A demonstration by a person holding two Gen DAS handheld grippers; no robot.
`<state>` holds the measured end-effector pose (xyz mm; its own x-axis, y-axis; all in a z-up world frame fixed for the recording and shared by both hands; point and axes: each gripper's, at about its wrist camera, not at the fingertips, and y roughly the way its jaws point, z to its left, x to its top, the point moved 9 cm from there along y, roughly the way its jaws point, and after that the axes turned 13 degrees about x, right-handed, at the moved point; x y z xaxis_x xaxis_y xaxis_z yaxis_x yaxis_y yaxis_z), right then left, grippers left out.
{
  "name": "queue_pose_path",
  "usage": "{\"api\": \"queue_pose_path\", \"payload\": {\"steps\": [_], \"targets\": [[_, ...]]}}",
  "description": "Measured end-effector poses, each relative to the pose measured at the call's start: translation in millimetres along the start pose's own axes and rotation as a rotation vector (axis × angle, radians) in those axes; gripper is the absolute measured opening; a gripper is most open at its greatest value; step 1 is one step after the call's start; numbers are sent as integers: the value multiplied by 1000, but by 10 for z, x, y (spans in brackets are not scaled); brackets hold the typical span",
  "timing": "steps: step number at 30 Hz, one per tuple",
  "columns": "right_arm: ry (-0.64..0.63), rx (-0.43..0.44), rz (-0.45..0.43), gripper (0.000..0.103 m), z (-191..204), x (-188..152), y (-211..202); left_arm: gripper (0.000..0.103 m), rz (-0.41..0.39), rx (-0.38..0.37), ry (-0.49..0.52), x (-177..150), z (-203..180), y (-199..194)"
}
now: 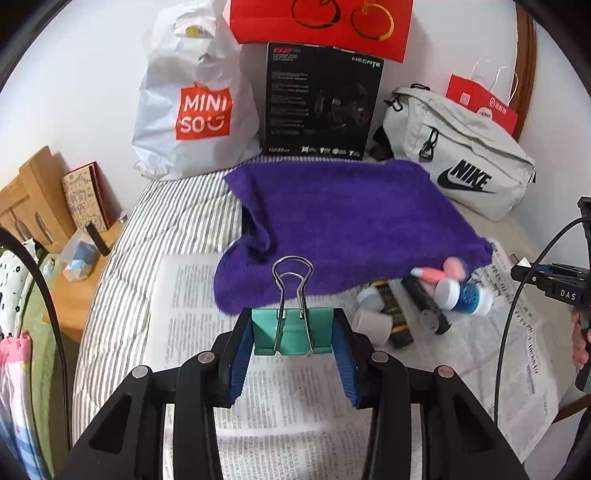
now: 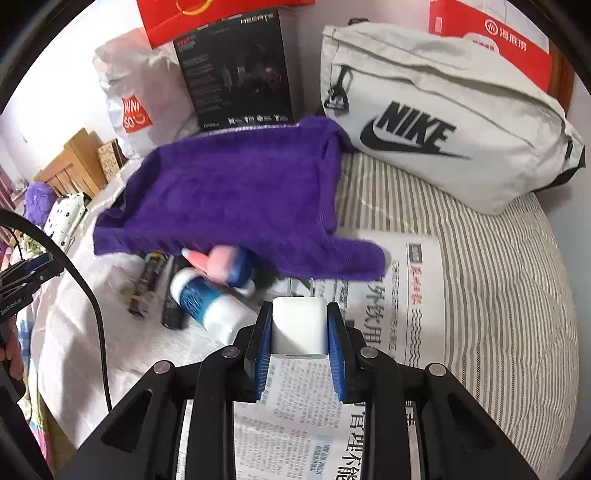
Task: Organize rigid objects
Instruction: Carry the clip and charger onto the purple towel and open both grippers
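Observation:
My left gripper is shut on a teal binder clip with its wire handles pointing up, held above the newspaper. My right gripper is shut on a white charger block above the newspaper. A purple towel drapes over something box-shaped that it hides; it also shows in the right wrist view. At its front edge lies a pile of small items: a pink marker, a blue-and-white bottle, black tubes and white caps.
At the back stand a Miniso bag, a black Hecate box, a red box, a grey Nike bag and a red paper bag. A wooden nightstand is left of the striped bed.

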<state>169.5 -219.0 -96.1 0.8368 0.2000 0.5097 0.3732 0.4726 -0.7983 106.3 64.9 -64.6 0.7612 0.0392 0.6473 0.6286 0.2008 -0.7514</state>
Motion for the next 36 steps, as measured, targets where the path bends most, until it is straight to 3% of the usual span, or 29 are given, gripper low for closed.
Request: {"api": "queue_pose_path", "payload": {"steps": [7,16,23,36], "targets": [[-31,22,-26,27,149,405,-72,39,-21,-7,6,403,13,-23],[-47,40,-22,27,204,894,203,39,-36,-32,8,937,-40,236],[-45,29,7,27,71,1216,636,39,3,-52,6,1184,-195,760],[-66,7,84,27,-159,1523,1525,39,97,-58,-1,1298,-431,1643]]}}
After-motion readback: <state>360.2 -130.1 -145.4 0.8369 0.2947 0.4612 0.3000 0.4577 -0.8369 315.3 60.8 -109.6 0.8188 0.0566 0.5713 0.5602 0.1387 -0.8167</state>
